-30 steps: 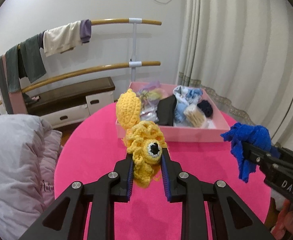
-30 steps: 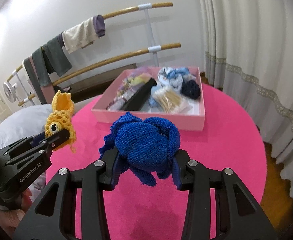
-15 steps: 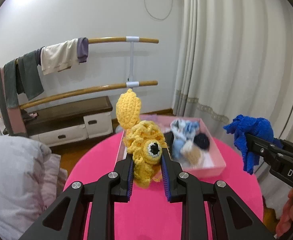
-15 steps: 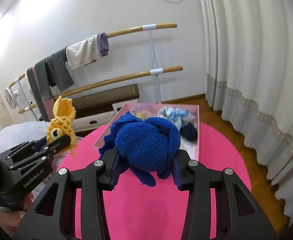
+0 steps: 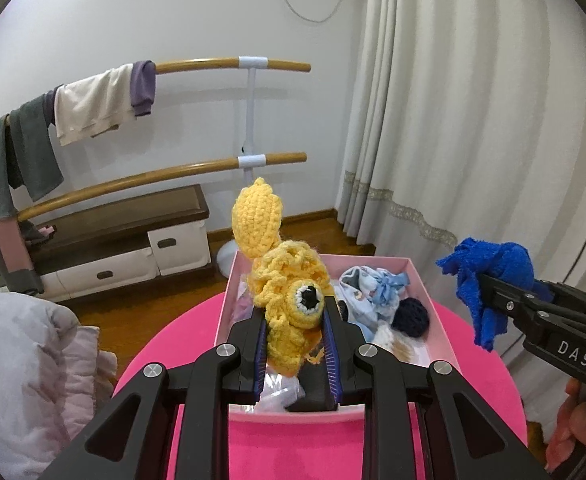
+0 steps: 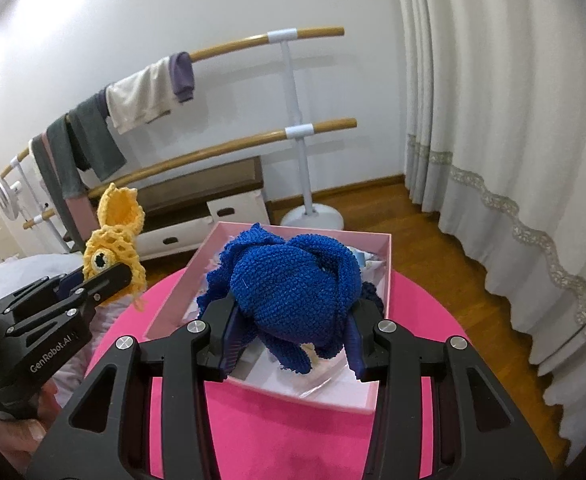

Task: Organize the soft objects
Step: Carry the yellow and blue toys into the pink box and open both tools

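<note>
Left wrist view: left gripper (image 5: 293,332) clamped on yellow crochet toy (image 5: 289,300), held above near end of pink box (image 5: 285,414) on pink round table (image 5: 293,448). Box holds pale blue cloth (image 5: 373,288) and dark knit ball (image 5: 412,316); other contents too hidden to name. Right wrist view: right gripper (image 6: 293,336) pinching blue knit item (image 6: 293,292), raised over the box, apparently not touching it.
</note>
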